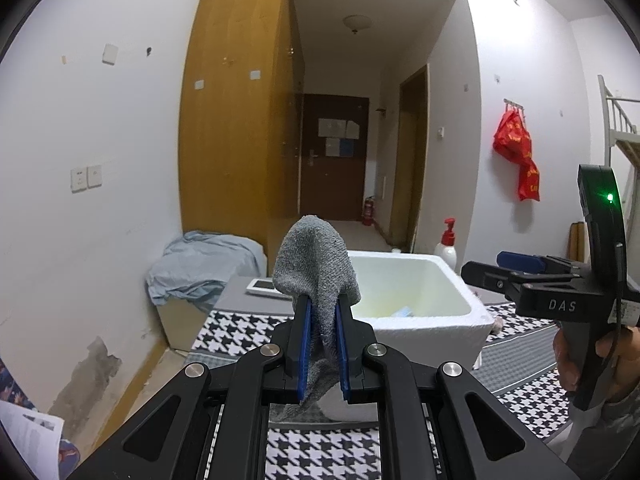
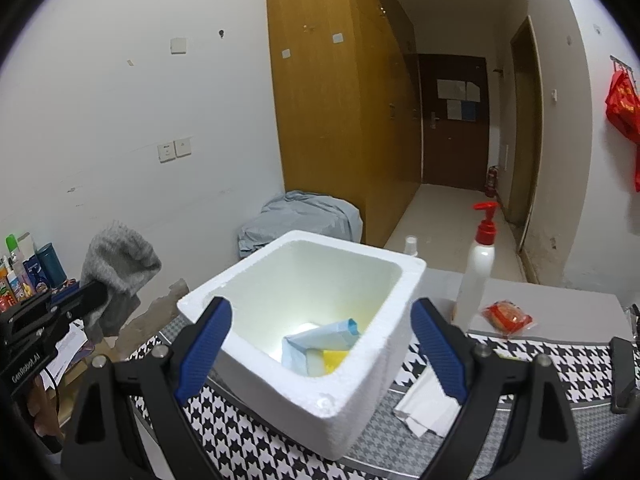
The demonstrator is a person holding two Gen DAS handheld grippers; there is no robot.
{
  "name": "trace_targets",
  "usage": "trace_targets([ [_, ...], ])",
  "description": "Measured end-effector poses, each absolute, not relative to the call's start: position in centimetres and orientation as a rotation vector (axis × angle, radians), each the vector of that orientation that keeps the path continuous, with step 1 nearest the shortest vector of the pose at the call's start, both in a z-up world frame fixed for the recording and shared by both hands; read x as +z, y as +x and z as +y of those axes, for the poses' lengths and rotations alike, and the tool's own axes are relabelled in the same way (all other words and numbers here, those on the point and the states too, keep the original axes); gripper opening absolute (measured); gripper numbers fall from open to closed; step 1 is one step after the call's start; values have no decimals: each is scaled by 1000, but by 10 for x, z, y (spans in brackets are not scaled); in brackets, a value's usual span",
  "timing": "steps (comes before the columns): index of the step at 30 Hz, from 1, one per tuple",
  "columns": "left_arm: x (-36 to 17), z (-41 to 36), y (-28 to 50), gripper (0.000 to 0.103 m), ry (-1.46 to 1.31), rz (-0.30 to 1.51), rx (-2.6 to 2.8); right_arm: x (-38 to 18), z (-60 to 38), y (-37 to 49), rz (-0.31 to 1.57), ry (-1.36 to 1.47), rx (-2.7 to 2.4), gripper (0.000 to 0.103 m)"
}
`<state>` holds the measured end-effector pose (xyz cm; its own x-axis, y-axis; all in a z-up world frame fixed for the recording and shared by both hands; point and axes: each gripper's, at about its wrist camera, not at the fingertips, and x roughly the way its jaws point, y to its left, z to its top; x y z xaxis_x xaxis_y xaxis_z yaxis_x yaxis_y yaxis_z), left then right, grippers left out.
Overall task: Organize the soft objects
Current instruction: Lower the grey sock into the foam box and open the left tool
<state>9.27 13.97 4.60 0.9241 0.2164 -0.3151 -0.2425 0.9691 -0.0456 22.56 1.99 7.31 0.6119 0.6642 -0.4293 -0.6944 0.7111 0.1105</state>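
- The left gripper (image 1: 323, 312) is seen nearest, its 2 blue pads pinched tight on a grey sock (image 1: 316, 264), which is held up short of the foam box (image 2: 384, 268) so that its loose end hangs free below the pads.
- The sock is kept off the houndstooth cloth (image 1: 248, 328), on the near left of the box, probably ready to be carried over the rim.
- The right gripper (image 2: 322, 342) is spread wide with nothing between its fingers; the near corner of the box is framed by them but not touched, so a drop looks just finished.
- Inside the box, a light blue folded item (image 2: 320, 340) and a yellow piece (image 2: 335, 358) are lying on the bottom.
- Just right of the box, white folded fabric (image 2: 424, 408) is left on the cloth, likely next to be sorted.
- Further right of the box, a red packet (image 2: 506, 316) is lying beside a pump bottle (image 2: 478, 264), set aside.
- Beyond the box, blue-grey bedding (image 2: 300, 220) is heaped against the wardrobe (image 2: 332, 120).
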Motion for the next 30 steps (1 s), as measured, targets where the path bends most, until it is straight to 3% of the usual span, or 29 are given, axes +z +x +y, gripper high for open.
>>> trace_targets([
  [17, 60, 125, 128, 13, -48, 313, 122, 71, -19, 218, 438, -48, 697, 102],
  [30, 61, 112, 162, 13, -30, 331, 21, 63, -42, 212, 449, -65, 608, 102],
])
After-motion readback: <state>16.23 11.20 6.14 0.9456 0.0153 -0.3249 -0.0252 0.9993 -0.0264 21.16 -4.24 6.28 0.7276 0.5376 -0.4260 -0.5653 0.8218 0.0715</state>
